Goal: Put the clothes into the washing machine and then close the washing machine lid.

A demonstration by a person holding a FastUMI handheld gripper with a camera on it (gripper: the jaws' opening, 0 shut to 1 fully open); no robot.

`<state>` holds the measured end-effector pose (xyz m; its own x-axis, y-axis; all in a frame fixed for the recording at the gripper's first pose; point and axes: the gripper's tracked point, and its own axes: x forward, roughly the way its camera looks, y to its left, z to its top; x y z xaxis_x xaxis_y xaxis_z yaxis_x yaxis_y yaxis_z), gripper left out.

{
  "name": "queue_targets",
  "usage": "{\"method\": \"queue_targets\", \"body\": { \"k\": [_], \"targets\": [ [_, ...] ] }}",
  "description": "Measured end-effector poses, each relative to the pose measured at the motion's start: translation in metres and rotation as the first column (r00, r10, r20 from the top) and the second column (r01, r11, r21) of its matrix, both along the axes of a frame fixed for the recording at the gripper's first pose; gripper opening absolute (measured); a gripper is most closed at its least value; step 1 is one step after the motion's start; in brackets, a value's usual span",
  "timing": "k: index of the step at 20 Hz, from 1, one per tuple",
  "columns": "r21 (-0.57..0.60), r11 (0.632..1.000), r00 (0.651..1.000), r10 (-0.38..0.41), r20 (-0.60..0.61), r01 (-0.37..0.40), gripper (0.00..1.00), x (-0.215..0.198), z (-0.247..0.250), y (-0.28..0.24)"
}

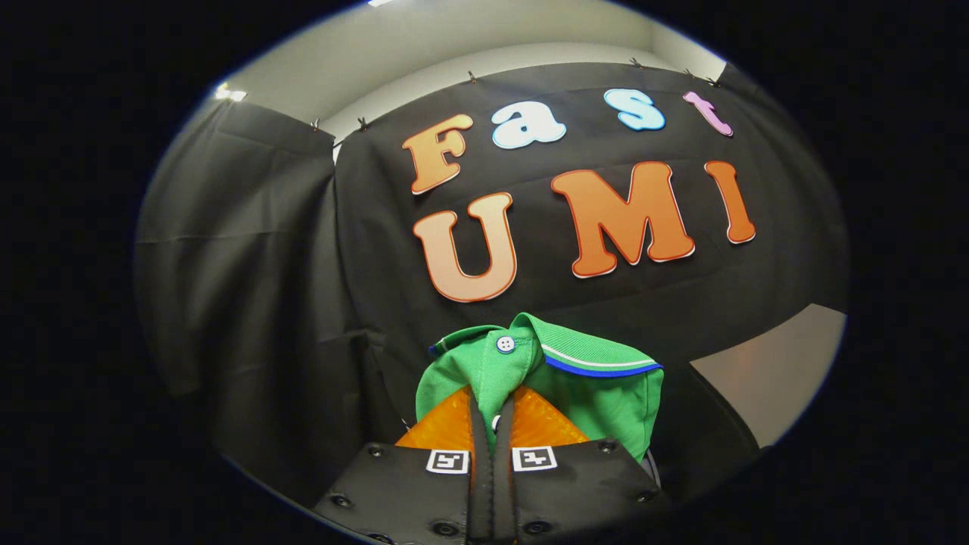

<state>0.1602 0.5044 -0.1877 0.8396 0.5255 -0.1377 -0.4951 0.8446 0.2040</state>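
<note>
hand-held gripper (492,412) clamped on green polo shirt (590,378) | white button, blue-white striped collar | bunched, lifted

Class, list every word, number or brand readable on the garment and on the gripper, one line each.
green polo shirt: no text to read; a plain button and a striped collar.
square markers: black-and-white patterns, no words or numbers.
gripper: no readable text; its fingers are shut on the shirt's front.
</note>
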Motion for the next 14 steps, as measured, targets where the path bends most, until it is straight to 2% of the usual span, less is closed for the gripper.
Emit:
{"method": "queue_targets", "body": {
  "k": [6, 10, 14],
  "targets": [
    [-0.096, 0.995, 0.984, 0.008, -0.175, -0.025, 0.08, 0.006, -0.117, 0.026],
    [-0.132, 0.991, 0.950, -0.012, -0.313, -0.030, 0.08, 0.016, -0.188, 0.033],
    [-0.179, 0.984, 0.917, -0.052, -0.394, -0.021, 0.08, 0.023, -0.245, 0.036]
  ]
}}
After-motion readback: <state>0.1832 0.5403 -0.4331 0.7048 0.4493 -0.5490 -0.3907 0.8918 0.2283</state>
